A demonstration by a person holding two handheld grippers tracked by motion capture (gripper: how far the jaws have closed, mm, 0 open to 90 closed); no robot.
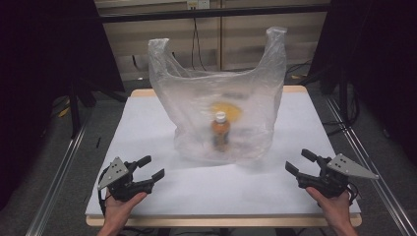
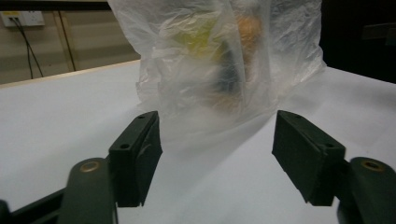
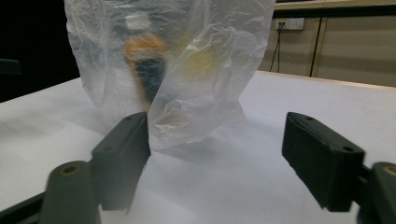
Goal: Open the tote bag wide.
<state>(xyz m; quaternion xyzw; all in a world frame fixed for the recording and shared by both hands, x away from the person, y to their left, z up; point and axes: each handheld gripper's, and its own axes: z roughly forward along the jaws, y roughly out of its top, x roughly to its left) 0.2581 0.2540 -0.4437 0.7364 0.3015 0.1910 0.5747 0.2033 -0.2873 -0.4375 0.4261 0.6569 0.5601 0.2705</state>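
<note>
A clear plastic bag (image 1: 231,93) stands upright in the middle of the white table (image 1: 147,128), its two handles raised. Inside it stands a bottle (image 1: 220,132) with a white cap and an orange label, with a yellow item (image 1: 227,109) behind it. My left gripper (image 1: 151,167) rests open near the front left of the table, apart from the bag. My right gripper (image 1: 300,161) is open at the front right, also apart from it. The bag (image 2: 219,56) rises beyond the open left jaws, and the bag (image 3: 168,60) rises beyond the open right jaws.
The table's front edge (image 1: 221,219) lies just under both hands. Metal rails (image 1: 59,177) run along the floor on either side. Dark stands and cables sit at the back, with a wall socket (image 2: 22,17) behind.
</note>
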